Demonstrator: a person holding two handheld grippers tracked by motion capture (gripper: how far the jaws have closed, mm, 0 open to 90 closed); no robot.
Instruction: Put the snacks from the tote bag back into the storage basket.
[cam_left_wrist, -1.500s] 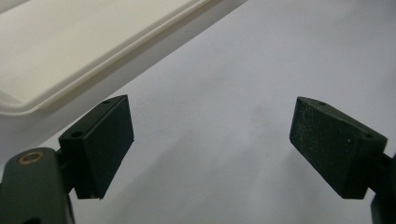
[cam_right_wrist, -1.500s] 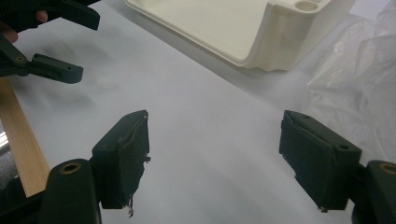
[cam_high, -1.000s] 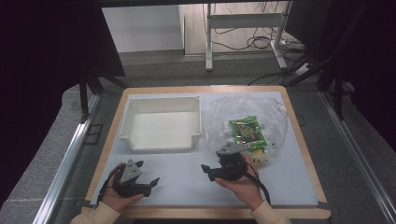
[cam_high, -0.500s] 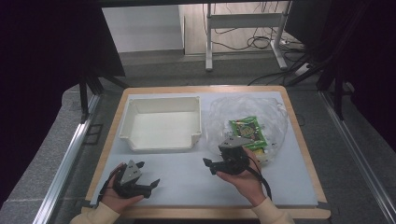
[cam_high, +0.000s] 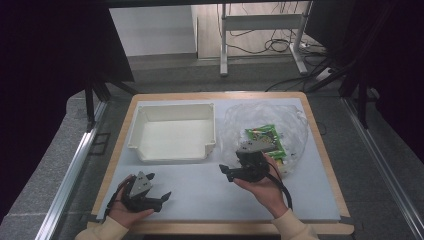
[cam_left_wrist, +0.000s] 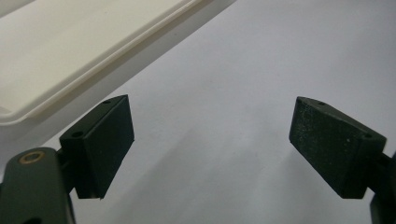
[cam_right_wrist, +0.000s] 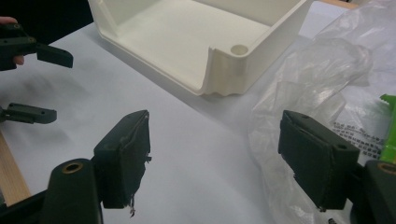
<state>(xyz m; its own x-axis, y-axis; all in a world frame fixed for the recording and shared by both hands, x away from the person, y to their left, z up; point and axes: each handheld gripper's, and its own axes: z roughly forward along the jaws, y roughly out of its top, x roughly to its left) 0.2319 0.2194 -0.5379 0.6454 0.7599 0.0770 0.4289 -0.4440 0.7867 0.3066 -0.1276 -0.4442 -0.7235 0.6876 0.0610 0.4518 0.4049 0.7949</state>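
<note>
The right tool (cam_right_wrist: 212, 161) stands agape over the bench (cam_right_wrist: 196, 154), a white plastic tray (cam_right_wrist: 201, 42) ahead, crumpled clear plastic bag (cam_right_wrist: 322, 79) beside its right jaw.

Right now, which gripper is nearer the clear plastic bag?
Right. The right gripper sits at the clear plastic bag's near edge; the left gripper is far off, below the white tray.

Right gripper (cam_high: 231, 173) moved a little forward, now touching the bag (cam_high: 290, 125) edge, jaws apart, pointing left.
</note>
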